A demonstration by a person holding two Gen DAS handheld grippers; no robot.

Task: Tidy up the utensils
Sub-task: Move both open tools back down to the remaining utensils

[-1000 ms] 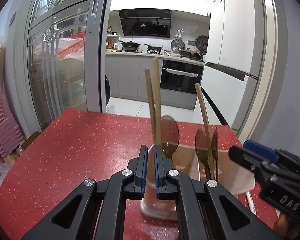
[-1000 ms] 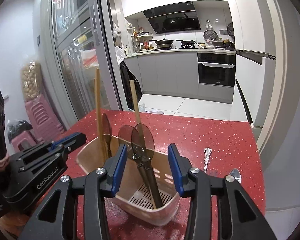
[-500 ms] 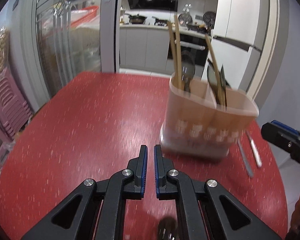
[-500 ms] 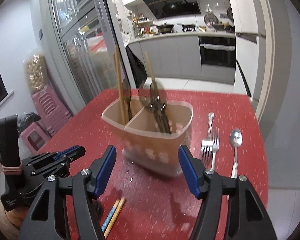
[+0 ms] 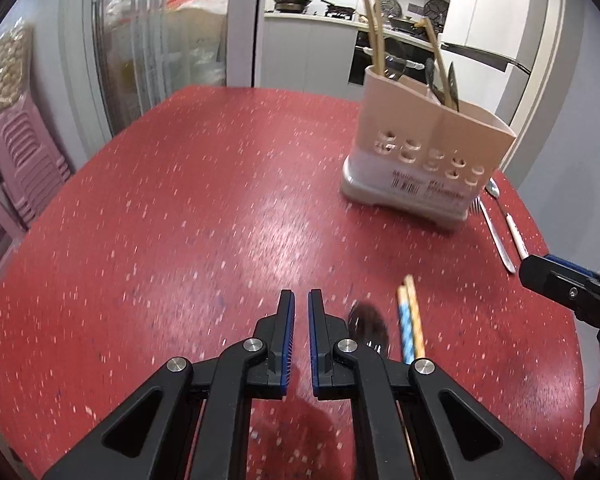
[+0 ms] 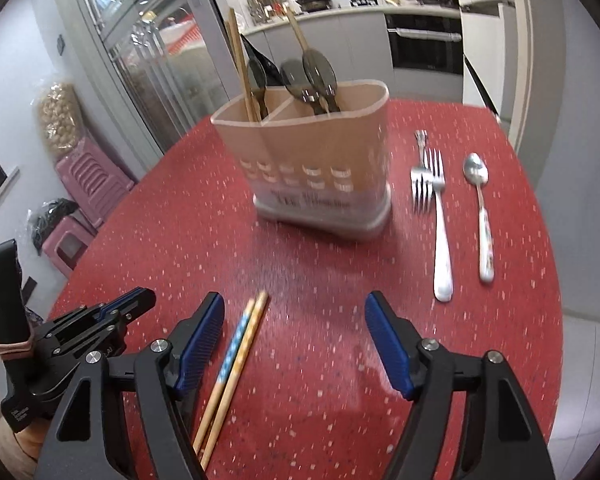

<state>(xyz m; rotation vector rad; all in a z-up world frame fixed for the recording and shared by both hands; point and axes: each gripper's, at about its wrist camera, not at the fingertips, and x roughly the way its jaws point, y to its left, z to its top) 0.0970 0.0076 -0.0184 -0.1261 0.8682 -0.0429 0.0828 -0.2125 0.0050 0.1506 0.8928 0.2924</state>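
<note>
Two grippers over a red speckled table (image 5: 188, 184).

Left wrist view: left gripper (image 5: 299, 300) closed, blue pads nearly meeting, nothing between them, above bare tabletop. Just right of it lie a dark spoon (image 5: 367, 320) and a pair of chopsticks (image 5: 410, 320), side by side. Beige caddy (image 5: 428, 160) stands farther off to the right, holding wooden handles and dark spoons. Cutlery lies right of the caddy, partly hidden. Right gripper's tip (image 5: 556, 284) enters at the right edge.

Right wrist view: right gripper (image 6: 294, 320) open wide, jaws just been opening, nothing pressed between the pads. Chopsticks (image 6: 236, 356) lie beside the left finger. Caddy (image 6: 308, 160) upright ahead, two compartments filled. Right of it, two forks (image 6: 432, 184) overlapping, then a spoon (image 6: 480, 208) apart. Left gripper (image 6: 112, 316) low left.
</note>
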